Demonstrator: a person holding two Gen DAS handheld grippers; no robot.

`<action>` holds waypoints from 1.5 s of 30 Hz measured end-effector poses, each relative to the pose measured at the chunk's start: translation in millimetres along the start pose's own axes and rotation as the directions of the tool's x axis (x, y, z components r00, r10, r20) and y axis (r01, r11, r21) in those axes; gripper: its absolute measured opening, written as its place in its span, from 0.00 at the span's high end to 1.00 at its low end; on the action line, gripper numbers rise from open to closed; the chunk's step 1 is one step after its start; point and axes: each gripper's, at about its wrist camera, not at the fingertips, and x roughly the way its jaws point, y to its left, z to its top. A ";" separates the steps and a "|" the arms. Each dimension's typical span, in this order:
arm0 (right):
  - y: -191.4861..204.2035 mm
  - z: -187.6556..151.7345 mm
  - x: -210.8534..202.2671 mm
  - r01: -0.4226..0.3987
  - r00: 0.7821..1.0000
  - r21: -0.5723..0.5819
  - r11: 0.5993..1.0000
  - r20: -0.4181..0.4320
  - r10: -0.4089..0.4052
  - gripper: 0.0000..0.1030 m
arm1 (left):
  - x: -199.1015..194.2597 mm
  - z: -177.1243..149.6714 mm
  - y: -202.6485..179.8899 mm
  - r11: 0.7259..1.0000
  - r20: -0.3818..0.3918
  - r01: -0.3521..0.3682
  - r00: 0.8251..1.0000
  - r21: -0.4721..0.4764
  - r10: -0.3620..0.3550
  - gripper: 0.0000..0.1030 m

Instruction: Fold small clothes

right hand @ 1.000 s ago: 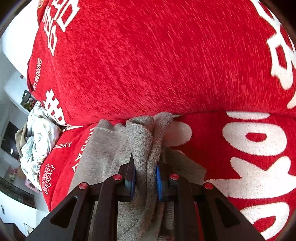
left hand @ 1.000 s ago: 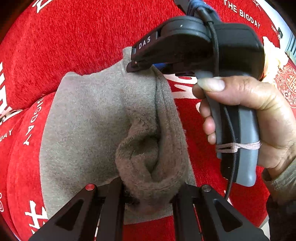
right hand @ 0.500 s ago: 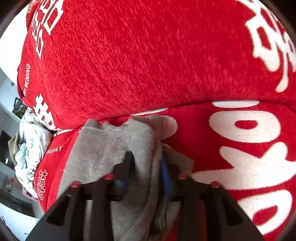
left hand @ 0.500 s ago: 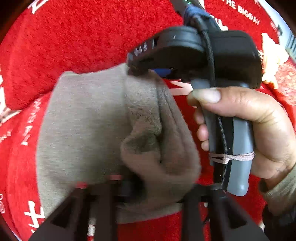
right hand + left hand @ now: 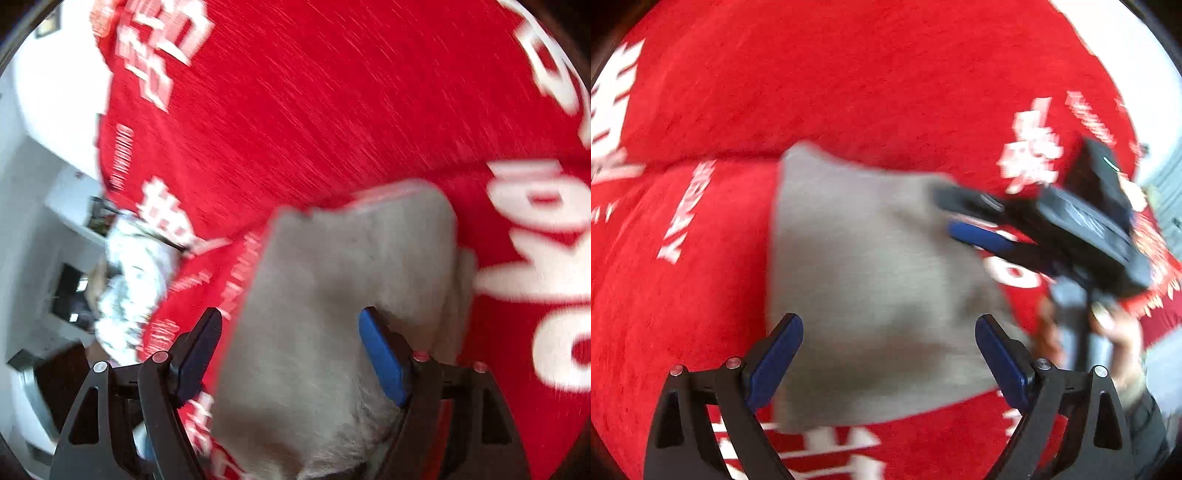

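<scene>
Now the grey garment [image 5: 871,280] lay flat on the red blanket [image 5: 849,74], a blocky, roughly rectangular shape with no raised bunch in it, and nothing gripped it. The left gripper [image 5: 888,358] hung just over the garment's near edge with its jaws wide apart, the blue pads [image 5: 775,362] bare and the cloth showing between them. In the left wrist view the right gripper [image 5: 964,218] stood at the garment's far right corner, its jaws apart as well; its own camera confirmed the gap, with grey fabric [image 5: 332,314] filling the space between the fingers and none pinched. Both views were smeared by motion, so whether either tool touched the cloth could not be told.

By my judgement a fold had just been laid down and let go, and the step in hand was the release and check. The piece looked compact, though its right side seemed to show a second layer peeking out [image 5: 465,273]. The next move would call for a fresh pinch on one edge with both tools if another fold was wanted, taking all layers together so the stack did not slide on the plush blanket; otherwise a light press to flatten it
</scene>
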 end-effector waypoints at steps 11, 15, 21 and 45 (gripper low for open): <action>25.4 -95.9 -57.5 -0.007 0.989 -0.081 0.997 0.146 0.019 0.21 | 17.4 -31.1 42.9 0.992 -0.047 -0.126 0.991 -0.014 0.125 0.07; 4.9 -130.1 -52.0 0.067 0.991 -0.052 0.996 0.116 -0.061 0.25 | 8.4 -36.0 58.8 0.995 -0.057 -0.103 0.993 -0.008 0.102 0.07; -18.0 -146.5 -140.2 0.297 0.923 0.044 0.954 0.244 -0.298 0.20 | -37.4 -22.4 115.8 0.987 0.010 -0.149 0.989 -0.055 0.149 0.07; -12.7 -27.7 21.7 0.166 0.984 0.130 0.978 0.044 -0.172 0.10 | 83.4 55.9 43.2 0.994 -0.172 0.078 0.981 -0.078 -0.091 0.11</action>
